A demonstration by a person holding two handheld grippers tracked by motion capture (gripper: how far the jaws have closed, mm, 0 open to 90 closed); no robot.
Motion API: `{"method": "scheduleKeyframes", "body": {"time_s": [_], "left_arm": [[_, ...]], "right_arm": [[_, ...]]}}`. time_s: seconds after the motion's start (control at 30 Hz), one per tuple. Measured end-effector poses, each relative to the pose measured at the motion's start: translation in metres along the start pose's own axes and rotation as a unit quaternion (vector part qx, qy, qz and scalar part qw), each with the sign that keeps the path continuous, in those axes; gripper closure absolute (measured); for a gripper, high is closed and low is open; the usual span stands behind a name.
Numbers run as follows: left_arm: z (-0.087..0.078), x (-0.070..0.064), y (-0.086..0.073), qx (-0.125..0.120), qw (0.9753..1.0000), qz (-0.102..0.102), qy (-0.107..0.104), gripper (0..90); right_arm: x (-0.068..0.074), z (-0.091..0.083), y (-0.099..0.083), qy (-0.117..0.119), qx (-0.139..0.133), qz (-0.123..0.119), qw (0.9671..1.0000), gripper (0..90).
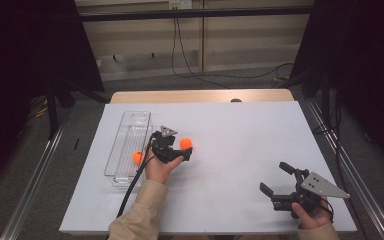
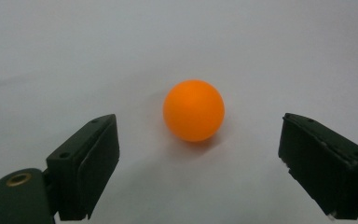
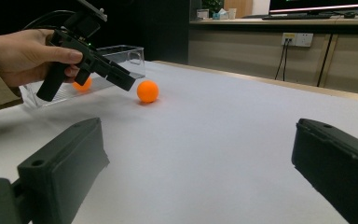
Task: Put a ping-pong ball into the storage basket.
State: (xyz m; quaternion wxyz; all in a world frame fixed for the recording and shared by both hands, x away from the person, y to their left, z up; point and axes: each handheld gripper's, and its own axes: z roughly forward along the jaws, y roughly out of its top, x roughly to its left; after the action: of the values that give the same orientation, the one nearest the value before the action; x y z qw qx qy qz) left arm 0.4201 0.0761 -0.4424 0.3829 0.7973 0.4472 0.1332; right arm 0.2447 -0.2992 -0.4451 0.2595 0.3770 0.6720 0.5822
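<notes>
Left gripper view frames the orange ball (image 2: 194,110) on the white table (image 2: 74,56) between spread jaws, lined up for a pinch; right gripper (image 1: 279,186) waits spread apart.

an orange ball (image 1: 186,143) lies bare on the white table sheet, smooth, round and matte, casting a soft shadow beneath it. it sits just off the clear tray's long side, at about 3 o'clock from it. in the left gripper view the orange ball (image 2: 194,110) rests on the sheet between and beyond the two wide-apart jaws, touching neither. a second orange ball (image 1: 138,157) lies inside the clear tray (image 1: 130,125), toward its near end, at about 8 o'clock from the first.
</notes>
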Motion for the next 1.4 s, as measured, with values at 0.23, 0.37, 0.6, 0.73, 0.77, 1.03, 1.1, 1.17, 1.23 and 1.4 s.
{"method": "scheduleKeyframes", "body": {"time_s": [0.23,0.37,0.6,0.73,0.77,1.03,1.1,1.17,1.23,1.4], "left_arm": [[0.003,0.000,0.000,0.000,1.0000,0.004,0.003,12.6],[0.005,-0.001,0.000,-0.001,1.0000,0.001,0.005,12.7],[0.008,0.000,0.000,0.000,1.0000,0.005,0.008,12.8],[0.009,0.001,0.000,-0.001,0.9999,0.003,0.012,13.1],[0.010,0.001,0.000,-0.003,0.9999,0.004,0.012,13.3],[0.015,-0.001,0.001,-0.001,0.9998,0.011,0.014,14.0],[0.016,-0.001,0.001,-0.001,0.9998,0.011,0.015,14.4],[0.017,-0.001,0.002,-0.002,0.9998,0.011,0.017,14.9],[0.017,-0.001,0.002,-0.003,0.9998,0.014,0.016,16.0],[0.020,-0.001,0.003,-0.003,0.9998,0.011,0.015,18.0]], "right_arm": [[0.000,0.000,0.000,0.000,-0.001,0.000,1.0000,2.2],[0.000,0.000,0.000,0.000,-0.001,0.000,1.0000,2.2],[0.000,0.000,0.000,0.001,-0.001,0.000,1.0000,2.2],[0.000,0.000,0.000,0.001,-0.001,0.000,1.0000,2.2],[0.000,-0.001,0.000,0.001,-0.001,0.000,1.0000,2.2],[0.000,0.000,0.000,0.002,-0.001,0.000,1.0000,2.2],[0.000,0.000,0.000,0.002,-0.001,-0.001,1.0000,2.2],[0.000,0.000,0.000,0.002,-0.001,-0.001,1.0000,2.2],[0.000,-0.001,0.000,0.002,-0.001,0.000,1.0000,2.2],[0.000,0.000,0.000,0.002,-0.001,0.000,1.0000,2.2]]}}
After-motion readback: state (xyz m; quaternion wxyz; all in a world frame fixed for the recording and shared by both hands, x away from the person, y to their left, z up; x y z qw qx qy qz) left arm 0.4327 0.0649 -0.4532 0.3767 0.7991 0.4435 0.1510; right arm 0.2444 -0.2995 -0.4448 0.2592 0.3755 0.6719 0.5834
